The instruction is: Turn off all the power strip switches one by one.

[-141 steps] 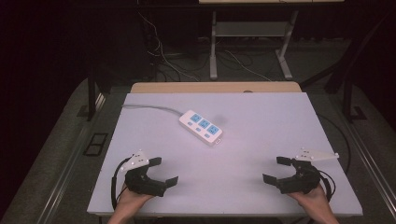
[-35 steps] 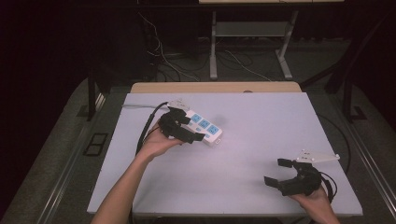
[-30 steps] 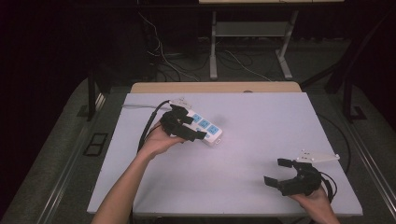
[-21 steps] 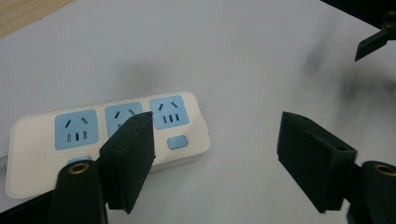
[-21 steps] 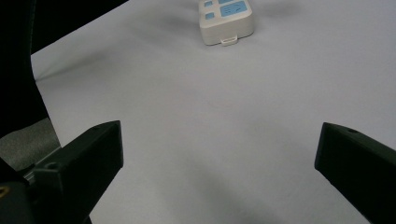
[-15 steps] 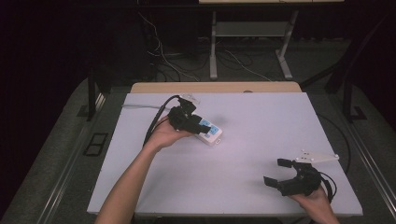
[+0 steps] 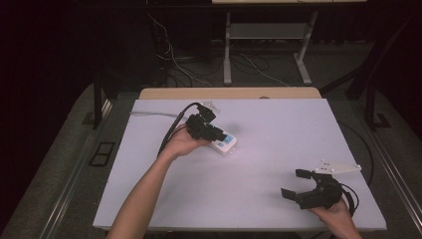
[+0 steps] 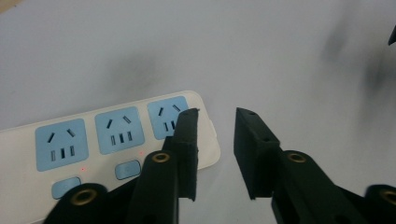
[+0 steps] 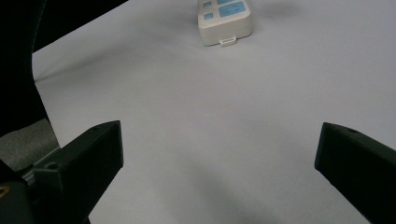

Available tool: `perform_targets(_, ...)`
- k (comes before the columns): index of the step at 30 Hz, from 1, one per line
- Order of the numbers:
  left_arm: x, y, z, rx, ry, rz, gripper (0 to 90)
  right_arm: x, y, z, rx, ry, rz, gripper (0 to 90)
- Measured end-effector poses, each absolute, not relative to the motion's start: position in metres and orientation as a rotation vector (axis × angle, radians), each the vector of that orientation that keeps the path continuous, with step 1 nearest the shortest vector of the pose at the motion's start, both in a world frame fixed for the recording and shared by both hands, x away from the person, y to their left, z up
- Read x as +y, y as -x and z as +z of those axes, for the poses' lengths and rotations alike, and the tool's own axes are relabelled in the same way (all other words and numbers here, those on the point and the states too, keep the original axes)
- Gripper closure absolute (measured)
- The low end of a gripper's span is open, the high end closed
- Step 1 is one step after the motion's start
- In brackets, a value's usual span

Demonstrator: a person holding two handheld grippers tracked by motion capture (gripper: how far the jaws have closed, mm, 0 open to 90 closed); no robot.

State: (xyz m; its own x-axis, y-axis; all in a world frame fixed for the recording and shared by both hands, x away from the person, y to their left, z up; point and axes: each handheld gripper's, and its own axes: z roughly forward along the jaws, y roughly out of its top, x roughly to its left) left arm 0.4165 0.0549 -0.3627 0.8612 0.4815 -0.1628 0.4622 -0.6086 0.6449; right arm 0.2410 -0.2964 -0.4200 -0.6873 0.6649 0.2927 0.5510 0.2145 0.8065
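The power strip [image 7: 225, 143] is lying near the middle of the bench [image 7: 278, 129], its cord running toward the far left edge. The left gripper [image 8: 215, 140] is hovering over the strip's free end, jaws released with a narrow gap, grasping nothing. The right gripper [image 7: 297, 185] is resting well apart from the strip, jaws spread wide. If the left jaws are closing at this angle, one may be pressing a switch or skidding off the rounded end. The left gripper view is showing three blue sockets and buttons; the high view is showing the cord

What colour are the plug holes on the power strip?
Light blue on the white power strip, clearest in the left gripper view.
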Motion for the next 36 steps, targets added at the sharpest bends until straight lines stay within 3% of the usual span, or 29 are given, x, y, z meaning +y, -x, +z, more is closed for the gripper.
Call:
perform_targets(7,0.051,-0.423,-0.373,0.710,-2.341,0.050,82.3,-0.296,-0.241,-0.420,2.356,-1.183,1.481,1.0)
perform_targets(14,0.049,-0.429,-0.383,0.725,-2.344,0.056,88.6,-0.297,-0.241,-0.420,2.358,-1.180,1.480,1.0)
perform_targets(36,0.044,-0.435,-0.407,0.740,-2.397,0.017,88.8,-0.296,-0.240,-0.420,2.365,-1.181,1.472,1.0)
